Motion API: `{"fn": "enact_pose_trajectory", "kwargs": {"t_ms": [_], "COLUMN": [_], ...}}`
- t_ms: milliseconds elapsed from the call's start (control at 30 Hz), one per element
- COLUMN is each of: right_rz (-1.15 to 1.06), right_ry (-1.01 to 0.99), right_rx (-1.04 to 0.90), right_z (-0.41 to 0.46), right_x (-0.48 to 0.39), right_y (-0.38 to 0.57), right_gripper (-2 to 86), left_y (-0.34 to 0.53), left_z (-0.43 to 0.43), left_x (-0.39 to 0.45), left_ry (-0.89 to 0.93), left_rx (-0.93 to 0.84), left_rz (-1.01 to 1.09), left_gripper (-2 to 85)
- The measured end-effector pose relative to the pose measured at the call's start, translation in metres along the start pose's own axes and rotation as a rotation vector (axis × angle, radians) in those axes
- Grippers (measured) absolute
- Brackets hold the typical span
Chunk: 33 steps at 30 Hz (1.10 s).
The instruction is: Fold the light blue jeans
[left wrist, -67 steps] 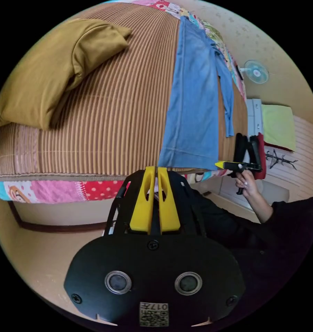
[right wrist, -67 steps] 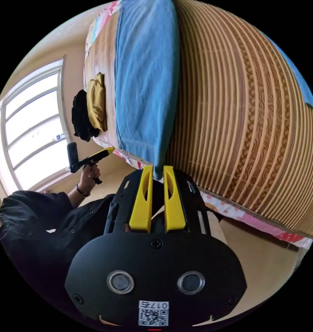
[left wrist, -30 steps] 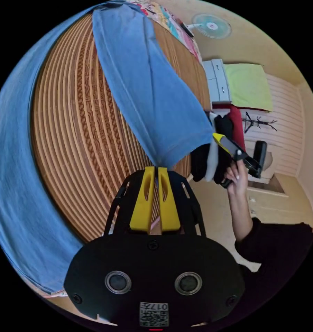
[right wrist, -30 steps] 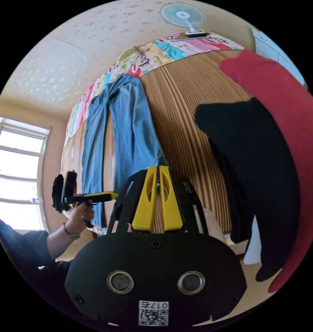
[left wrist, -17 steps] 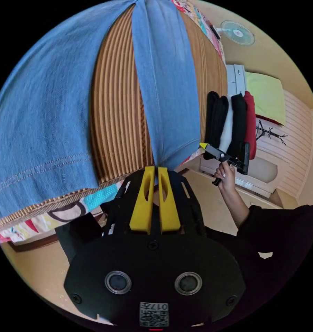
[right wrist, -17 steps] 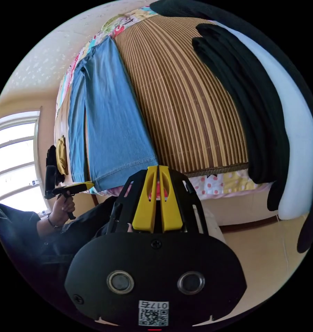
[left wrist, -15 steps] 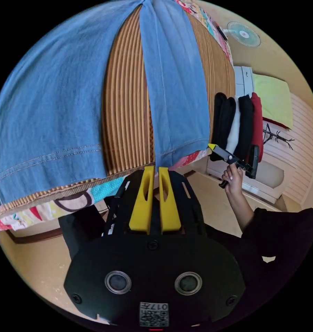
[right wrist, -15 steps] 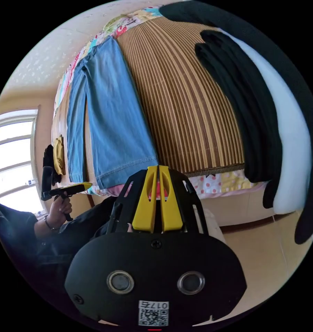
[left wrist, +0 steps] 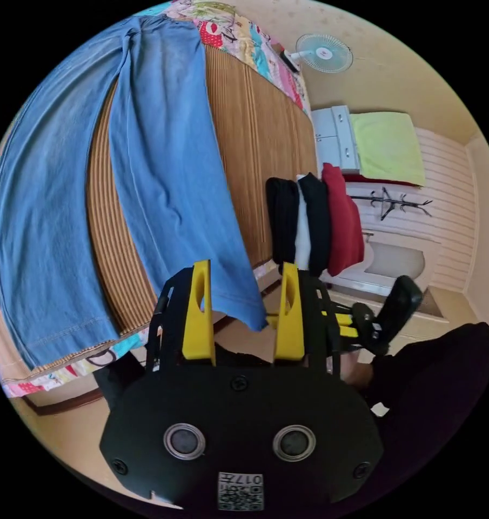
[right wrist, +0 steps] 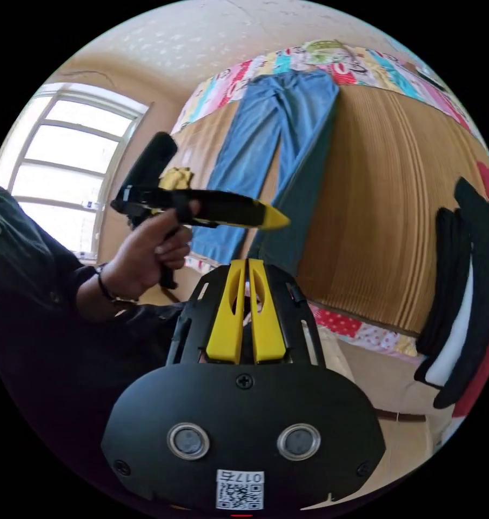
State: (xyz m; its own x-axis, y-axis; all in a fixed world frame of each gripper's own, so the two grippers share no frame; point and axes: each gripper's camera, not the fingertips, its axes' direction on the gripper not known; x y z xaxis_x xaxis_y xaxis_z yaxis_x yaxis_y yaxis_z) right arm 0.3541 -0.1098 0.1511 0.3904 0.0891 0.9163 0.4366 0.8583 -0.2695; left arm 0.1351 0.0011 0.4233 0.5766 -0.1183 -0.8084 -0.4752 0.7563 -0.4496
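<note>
The light blue jeans (left wrist: 163, 162) lie spread lengthwise on the bamboo mat (left wrist: 255, 135), legs apart, hems at the bed's near edge. My left gripper (left wrist: 244, 266) is open, jaws wide apart, and the hem of the nearer leg hangs loose between them. In the right gripper view the left gripper (right wrist: 279, 220) crosses in front of the jeans (right wrist: 276, 135), held in a hand (right wrist: 152, 254). My right gripper (right wrist: 248, 263) is shut at that hem's corner and appears to pinch it. In the left gripper view the right gripper (left wrist: 274, 323) sits right beside the hem corner.
A stack of folded black, white and red clothes (left wrist: 314, 221) rests on the mat's right side (right wrist: 460, 303). A mustard garment (right wrist: 174, 177) lies near the window (right wrist: 66, 162). A fan (left wrist: 322, 52) and drawers under a green cloth (left wrist: 384, 146) stand beyond the bed.
My left gripper has opened and let go of the leg hem. The two grippers have come close together at that hem. The right gripper stays shut.
</note>
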Motion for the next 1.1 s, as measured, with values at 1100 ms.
{"fn": "enact_pose_trajectory", "kwargs": {"t_ms": [1100], "right_rz": [0.265], "right_ry": [0.236], "right_rx": [0.318], "right_z": [0.079], "right_x": [0.326], "right_y": [-0.642], "right_gripper": [3.5], "left_y": [0.06], "left_z": [-0.037], "left_x": [-0.062], "left_ry": [0.507], "left_rx": [0.135], "left_rz": [-0.095], "left_gripper": [-1.0]}}
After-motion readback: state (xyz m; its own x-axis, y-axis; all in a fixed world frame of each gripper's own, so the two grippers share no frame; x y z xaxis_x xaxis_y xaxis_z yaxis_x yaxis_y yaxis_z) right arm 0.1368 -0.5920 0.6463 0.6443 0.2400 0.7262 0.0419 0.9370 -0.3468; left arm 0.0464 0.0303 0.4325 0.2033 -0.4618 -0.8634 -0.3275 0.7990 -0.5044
